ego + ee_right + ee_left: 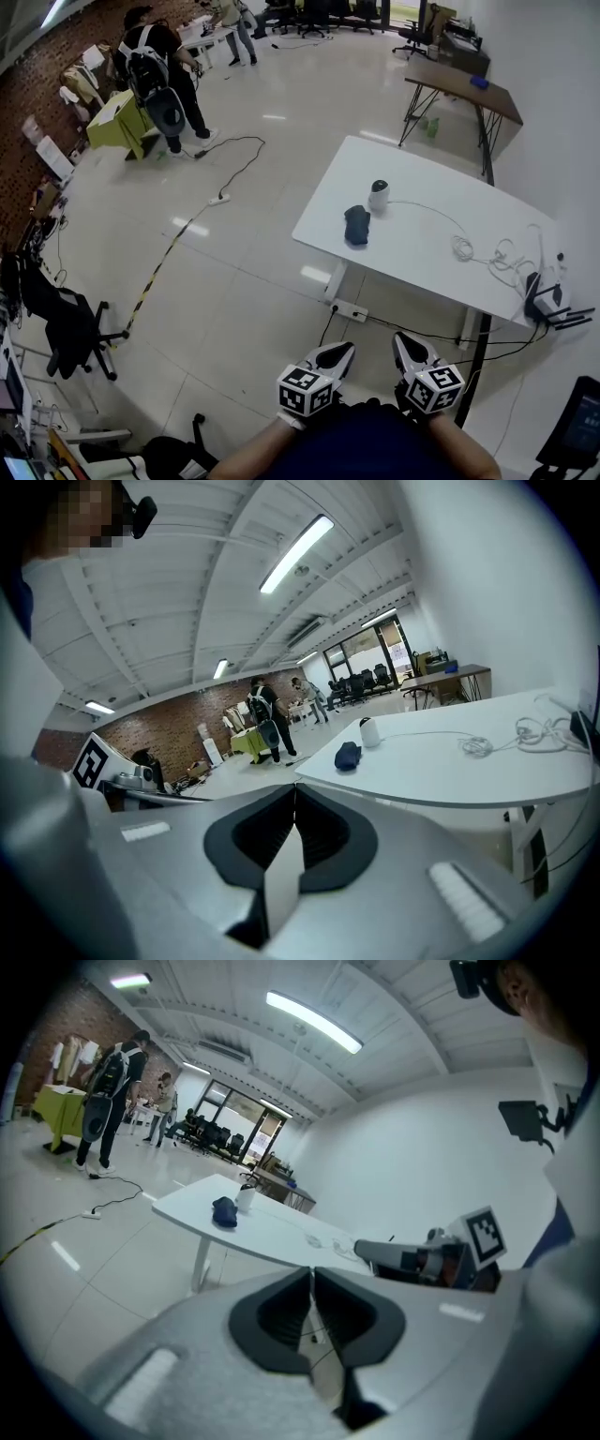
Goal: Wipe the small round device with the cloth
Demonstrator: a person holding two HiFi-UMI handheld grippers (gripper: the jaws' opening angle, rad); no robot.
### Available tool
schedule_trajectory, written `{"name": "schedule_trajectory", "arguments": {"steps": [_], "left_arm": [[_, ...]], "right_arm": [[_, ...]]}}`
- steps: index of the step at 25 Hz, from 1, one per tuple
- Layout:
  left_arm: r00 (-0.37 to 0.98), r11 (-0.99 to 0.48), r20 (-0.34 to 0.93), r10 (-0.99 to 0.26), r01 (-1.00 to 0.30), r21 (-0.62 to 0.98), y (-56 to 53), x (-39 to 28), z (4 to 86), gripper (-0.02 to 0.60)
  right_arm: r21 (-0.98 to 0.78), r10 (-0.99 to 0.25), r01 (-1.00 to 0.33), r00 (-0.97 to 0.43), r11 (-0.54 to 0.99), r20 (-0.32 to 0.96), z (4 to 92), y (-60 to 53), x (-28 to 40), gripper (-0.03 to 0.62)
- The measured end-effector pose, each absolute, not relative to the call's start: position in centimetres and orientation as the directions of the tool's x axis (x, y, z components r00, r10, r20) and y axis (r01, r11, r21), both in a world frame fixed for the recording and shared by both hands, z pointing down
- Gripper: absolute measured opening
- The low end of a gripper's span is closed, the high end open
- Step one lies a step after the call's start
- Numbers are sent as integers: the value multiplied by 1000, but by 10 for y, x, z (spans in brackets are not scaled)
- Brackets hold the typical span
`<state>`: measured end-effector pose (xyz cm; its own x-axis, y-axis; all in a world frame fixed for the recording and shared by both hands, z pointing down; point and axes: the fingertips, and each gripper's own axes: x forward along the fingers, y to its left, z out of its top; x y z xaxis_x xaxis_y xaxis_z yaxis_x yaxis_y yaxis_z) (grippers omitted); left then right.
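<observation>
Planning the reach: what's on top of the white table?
On the white table: a dark cloth beside the small round device, a loosely coiled white cable, and a small box at the right end. Anything under the cloth is hidden.

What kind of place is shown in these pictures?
Probably a large open office or lab: a white desk with a small round device and loose cables on it, office chairs at the far end, and a brick wall.
</observation>
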<state>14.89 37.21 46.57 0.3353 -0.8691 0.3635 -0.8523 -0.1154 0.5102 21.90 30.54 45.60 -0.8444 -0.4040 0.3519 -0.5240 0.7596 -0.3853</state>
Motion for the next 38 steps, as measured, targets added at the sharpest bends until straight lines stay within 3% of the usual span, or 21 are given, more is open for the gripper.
{"name": "schedule_trajectory", "arguments": {"steps": [15, 25, 38], "left_arm": [[350, -107, 359, -865, -828, 551, 337, 78, 482, 52], [307, -62, 421, -854, -862, 504, 282, 76, 480, 58], [249, -17, 454, -855, -890, 456, 194, 106, 473, 76]], "right_arm": [[-357, -414, -566, -808, 743, 420, 466, 283, 166, 12], [-434, -343, -487, -863, 758, 370, 473, 221, 143, 11], [-498, -311, -439, -894, 748, 322, 472, 122, 168, 11]]}}
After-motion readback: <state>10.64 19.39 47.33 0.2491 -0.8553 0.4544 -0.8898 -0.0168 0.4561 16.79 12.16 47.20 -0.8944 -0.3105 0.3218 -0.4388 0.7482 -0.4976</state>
